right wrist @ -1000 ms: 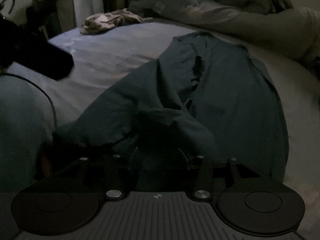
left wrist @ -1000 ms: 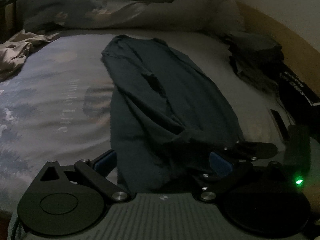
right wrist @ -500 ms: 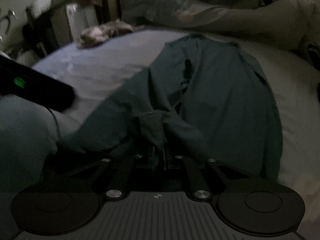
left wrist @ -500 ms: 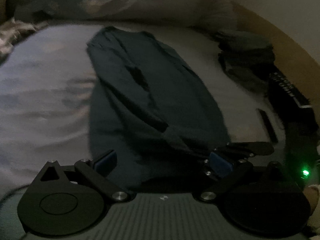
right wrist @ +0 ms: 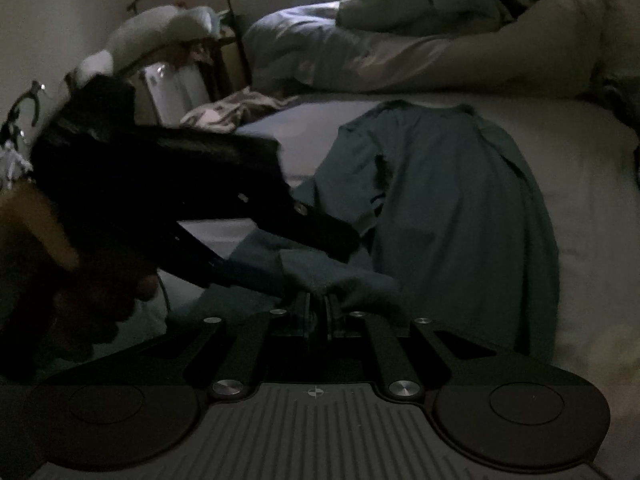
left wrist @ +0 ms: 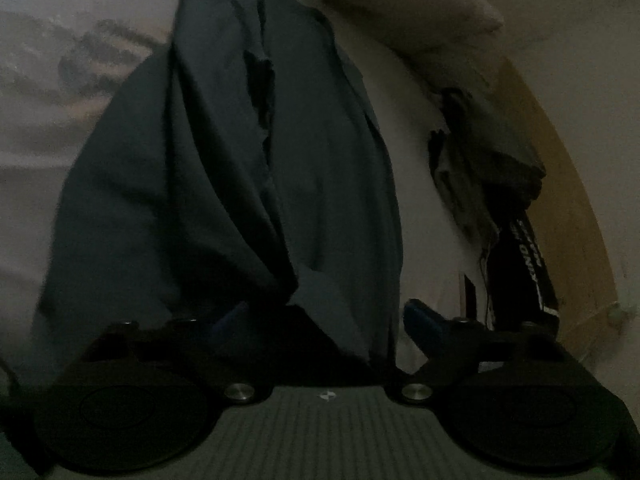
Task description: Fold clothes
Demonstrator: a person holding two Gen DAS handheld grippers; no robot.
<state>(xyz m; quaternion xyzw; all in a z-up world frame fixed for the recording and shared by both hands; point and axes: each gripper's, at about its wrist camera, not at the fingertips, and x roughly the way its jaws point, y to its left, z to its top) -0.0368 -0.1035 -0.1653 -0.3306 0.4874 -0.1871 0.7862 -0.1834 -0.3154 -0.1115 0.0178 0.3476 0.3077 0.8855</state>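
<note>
Right gripper (right wrist: 318, 310) is clamped on the near hem of the teal shirt (right wrist: 460, 216), which lies lengthwise on the bed (right wrist: 580, 208). Left gripper (left wrist: 326, 318), jaws just closing, straddles the same hem without pressing it, angled downward beside the right one.

Right gripper (right wrist: 318, 308) clamped shut; left gripper (left wrist: 324, 316) closing, apparently still apart.

Black linkages, silver screws, blue fingers (left wrist: 420, 318)
</note>
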